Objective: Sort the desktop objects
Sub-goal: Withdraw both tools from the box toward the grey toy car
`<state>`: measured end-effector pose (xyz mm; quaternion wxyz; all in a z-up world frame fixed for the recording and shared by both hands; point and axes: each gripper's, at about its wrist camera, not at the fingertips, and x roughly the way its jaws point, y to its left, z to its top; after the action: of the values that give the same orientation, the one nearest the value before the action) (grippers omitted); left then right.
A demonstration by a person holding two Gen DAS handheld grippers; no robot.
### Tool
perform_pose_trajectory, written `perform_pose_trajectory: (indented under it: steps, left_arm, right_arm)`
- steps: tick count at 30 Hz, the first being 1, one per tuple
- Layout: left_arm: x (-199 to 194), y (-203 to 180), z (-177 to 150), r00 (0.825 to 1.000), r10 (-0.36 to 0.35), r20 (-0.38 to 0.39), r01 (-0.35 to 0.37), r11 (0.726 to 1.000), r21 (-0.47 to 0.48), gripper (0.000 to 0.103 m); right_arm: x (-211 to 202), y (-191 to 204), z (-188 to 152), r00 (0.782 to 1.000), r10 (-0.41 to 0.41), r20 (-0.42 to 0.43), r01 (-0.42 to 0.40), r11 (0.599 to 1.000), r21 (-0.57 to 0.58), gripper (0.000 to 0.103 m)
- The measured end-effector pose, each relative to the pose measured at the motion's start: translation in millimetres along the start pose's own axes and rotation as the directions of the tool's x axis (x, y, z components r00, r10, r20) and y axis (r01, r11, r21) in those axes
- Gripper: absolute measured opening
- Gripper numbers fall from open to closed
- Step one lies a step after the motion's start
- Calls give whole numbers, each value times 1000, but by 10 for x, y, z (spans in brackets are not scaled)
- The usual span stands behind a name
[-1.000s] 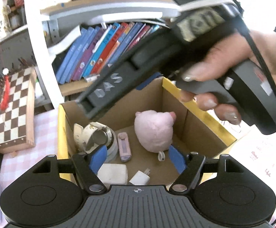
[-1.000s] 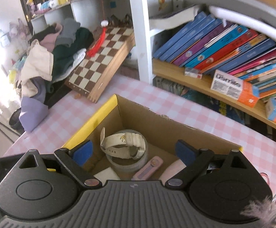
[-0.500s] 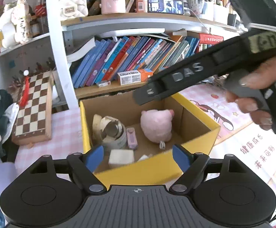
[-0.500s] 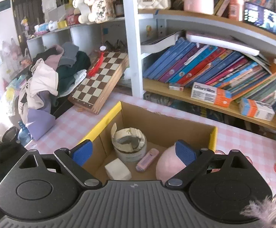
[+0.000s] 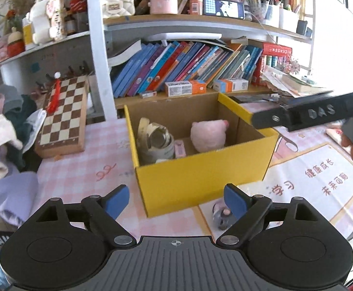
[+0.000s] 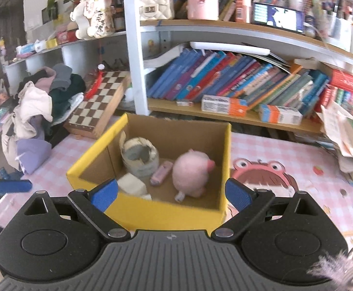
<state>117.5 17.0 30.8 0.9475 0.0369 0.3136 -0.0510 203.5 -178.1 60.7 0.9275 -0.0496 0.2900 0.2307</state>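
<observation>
- Both your grippers have pulled back from the yellow box [image 5: 200, 181]; its whole front wall now shows.
- Your left gripper [image 5: 176, 200] and right gripper [image 6: 171, 195] are spread wide and hold nothing.
- Inside the box: pink plush [image 6: 192, 174] at the right, tape roll [image 6: 140, 160] with a watch at the back left, pink case [image 6: 162, 175] between them, white block [image 6: 131, 186] at the front left corner.
- A small grey object [image 5: 221, 215] lies on the table [image 5: 84, 169] at the box's front right corner.
- A chessboard [image 5: 63, 114] lies beyond the box's left side.
</observation>
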Motion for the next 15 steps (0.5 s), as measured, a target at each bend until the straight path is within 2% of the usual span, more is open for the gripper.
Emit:
perform_pose_trajectory:
  steps: [5, 15]
  left_arm:
    - [-73, -2, -145, 1000, 21, -6, -21, 1000, 0, 92]
    - [-109, -28, -407, 998, 52, -33, -52, 999, 1, 94]
  right_arm:
    - [-127, 76, -278, 999, -54, 4, 54, 999, -3, 98]
    - [-209, 300, -770, 989, -143, -39, 142, 989, -37, 100]
